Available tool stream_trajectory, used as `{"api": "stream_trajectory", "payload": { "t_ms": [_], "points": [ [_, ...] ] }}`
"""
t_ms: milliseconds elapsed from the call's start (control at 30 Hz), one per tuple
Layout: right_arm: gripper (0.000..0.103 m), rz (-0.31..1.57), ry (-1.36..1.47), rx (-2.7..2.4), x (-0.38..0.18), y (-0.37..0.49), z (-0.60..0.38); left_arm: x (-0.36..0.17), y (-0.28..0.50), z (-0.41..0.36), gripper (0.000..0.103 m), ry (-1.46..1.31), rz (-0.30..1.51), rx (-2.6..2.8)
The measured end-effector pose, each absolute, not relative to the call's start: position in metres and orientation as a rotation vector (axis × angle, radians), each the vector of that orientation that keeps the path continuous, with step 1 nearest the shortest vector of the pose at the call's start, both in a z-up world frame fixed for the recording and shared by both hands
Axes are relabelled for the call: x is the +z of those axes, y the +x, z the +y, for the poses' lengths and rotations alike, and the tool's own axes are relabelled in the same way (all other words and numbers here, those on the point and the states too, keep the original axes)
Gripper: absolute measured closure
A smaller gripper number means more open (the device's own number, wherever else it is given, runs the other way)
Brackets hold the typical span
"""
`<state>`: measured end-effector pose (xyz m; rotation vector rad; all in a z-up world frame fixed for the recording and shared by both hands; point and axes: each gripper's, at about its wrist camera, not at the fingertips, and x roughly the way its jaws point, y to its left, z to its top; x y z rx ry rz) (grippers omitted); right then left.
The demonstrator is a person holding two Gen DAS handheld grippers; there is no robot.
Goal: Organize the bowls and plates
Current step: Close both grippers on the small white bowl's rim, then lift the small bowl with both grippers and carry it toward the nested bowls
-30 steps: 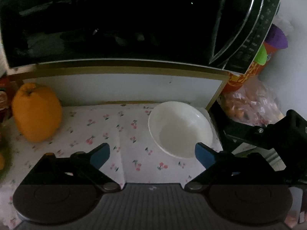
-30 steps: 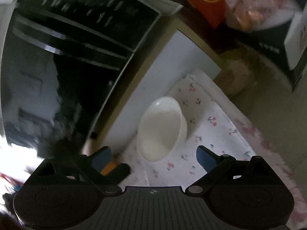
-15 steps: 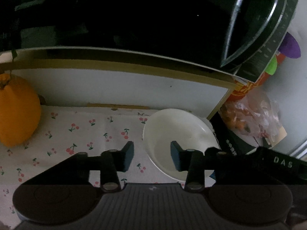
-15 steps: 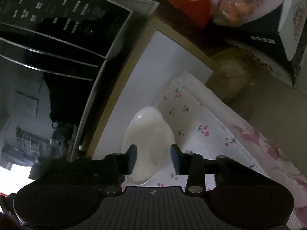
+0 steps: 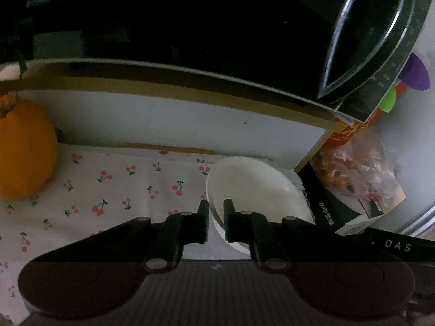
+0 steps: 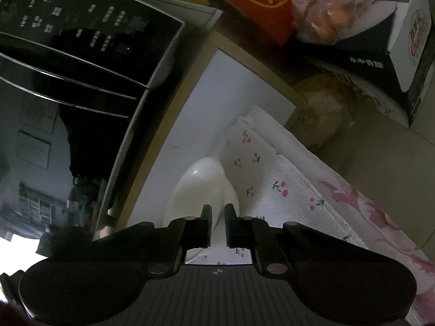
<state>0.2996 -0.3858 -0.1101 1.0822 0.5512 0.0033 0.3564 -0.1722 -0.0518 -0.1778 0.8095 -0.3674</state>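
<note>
Bowl pinched on both sides

Both of your grippers were clamped on the same white bowl (image 5: 258, 187), which sat on the cherry-print cloth (image 5: 114, 190) close to the white panel (image 5: 176, 125) under the black microwave (image 5: 190, 27).

Your left gripper (image 5: 216, 214) had its fingers drawn nearly together over the bowl's near-left rim, one finger outside the wall and one inside. In the right wrist view, your right gripper (image 6: 218, 218) was likewise closed on the rim of the bowl (image 6: 198, 187), the thin wall showing in the narrow gap between the fingers. From the left wrist view, part of your right gripper's body crossed the lower right corner, just beside the bowl.

The bowl looked tilted in both views, though you could not tell from these whether its base was touching the cloth.

An orange fruit (image 5: 21, 149) stood on the cloth well to the left of the bowl. To the right of the bowl lay a black carton (image 5: 339, 212) with a clear bag of snacks (image 5: 361, 165) on top, and a red packet (image 5: 345, 133) behind them. The right wrist view also showed a pink floral cover (image 6: 367, 212) beneath the cherry cloth.
</note>
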Motion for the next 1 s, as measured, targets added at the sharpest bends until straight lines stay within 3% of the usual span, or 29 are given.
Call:
{"api": "stream_trajectory", "payload": {
  "t_ms": [1000],
  "points": [
    [0.092,0.555,0.890,0.043,0.014,0.184,-0.338,0.037,0.242,-0.128,0.092,-0.182,0.764,-0.378]
  ]
}}
